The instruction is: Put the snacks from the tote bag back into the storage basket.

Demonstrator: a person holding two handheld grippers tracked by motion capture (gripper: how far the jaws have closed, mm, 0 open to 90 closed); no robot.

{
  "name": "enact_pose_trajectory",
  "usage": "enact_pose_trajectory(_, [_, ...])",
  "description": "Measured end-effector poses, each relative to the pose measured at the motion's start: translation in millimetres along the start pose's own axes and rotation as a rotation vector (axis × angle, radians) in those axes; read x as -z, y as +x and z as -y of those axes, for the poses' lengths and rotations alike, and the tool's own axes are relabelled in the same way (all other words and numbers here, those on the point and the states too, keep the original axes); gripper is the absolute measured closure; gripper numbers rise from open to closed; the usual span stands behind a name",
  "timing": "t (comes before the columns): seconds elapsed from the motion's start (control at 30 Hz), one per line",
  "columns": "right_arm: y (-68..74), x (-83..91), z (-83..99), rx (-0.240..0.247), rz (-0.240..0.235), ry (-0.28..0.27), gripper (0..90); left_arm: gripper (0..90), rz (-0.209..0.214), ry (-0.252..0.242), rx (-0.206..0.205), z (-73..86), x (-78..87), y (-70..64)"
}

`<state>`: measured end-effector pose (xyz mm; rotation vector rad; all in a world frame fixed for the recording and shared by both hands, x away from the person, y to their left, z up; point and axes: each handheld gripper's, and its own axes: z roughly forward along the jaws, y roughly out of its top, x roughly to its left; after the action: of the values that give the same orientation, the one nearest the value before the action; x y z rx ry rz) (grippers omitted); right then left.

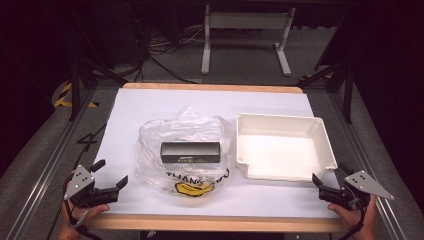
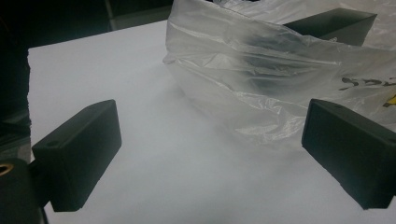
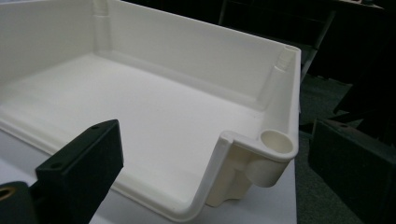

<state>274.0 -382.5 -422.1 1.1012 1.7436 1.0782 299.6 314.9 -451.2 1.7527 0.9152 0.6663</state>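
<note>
Black rectangular box (image 1: 190, 152) lies flat inside a crumpled clear plastic bag (image 1: 150, 145) with black and yellow print, mid table (image 1: 150, 105), just left of the white plastic tray (image 1: 327, 145). Tray is empty, low-walled, front side open. Left tool (image 1: 111, 174) sits left of the tray beyond the bag, near the table's front edge, held by a hand (image 1: 82, 212), jaws spread wide, gripping nothing. Right tool (image 1: 320, 182) just off the tray's front right corner, hand (image 1: 352, 217) behind it, jaws apart too, empty.
</note>
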Motion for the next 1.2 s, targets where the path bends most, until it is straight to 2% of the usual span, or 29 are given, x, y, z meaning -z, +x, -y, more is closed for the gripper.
enact_pose_trajectory(0.17, [-0.2, 4.2, -5.0, 0.016, -0.042, 0.002, 5.3, 5.6, 0.008, 0.004, -0.002, 0.7, -0.8, -0.1])
enact_pose_trajectory(0.37, [-2.1, 5.0, -14.0, 0.025, -0.036, -0.008, 6.0, 5.6, 0.015, 0.008, 0.006, 3.6, 1.8, 2.6])
enact_pose_trajectory(0.43, [-2.0, 5.5, -15.7, 0.026, -0.034, -0.007, 6.6, 5.6, 0.021, -0.007, 0.019, 3.7, 2.9, 2.6])
enact_pose_trajectory(0.5, [-0.9, 6.2, -20.8, 0.039, -0.037, -0.01, 7.2, 5.6, 0.024, -0.005, 0.009, 2.8, 3.8, 0.6])
enact_pose_trajectory(0.63, [3.5, 8.9, -33.3, 0.064, -0.078, -0.027, 10.2, 5.6, 0.025, -0.002, 0.01, 2.7, 4.2, -0.5])
enact_pose_trajectory(0.77, [7.2, 5.7, -44.8, 0.099, -0.116, -0.016, 12.7, 5.7, 0.025, 0.006, 0.01, 3.0, 2.4, -1.0])
enact_pose_trajectory(0.93, [10.6, -0.5, -57.2, 0.127, -0.145, -0.005, 13.8, 5.8, 0.027, 0.017, -0.001, 2.2, 1.9, -2.1])
enact_pose_trajectory(1.2, [18.4, -7.8, -67.9, 0.158, -0.181, 0.008, 14.8, 5.8, 0.026, 0.015, 0.007, 3.0, 1.4, -2.1])
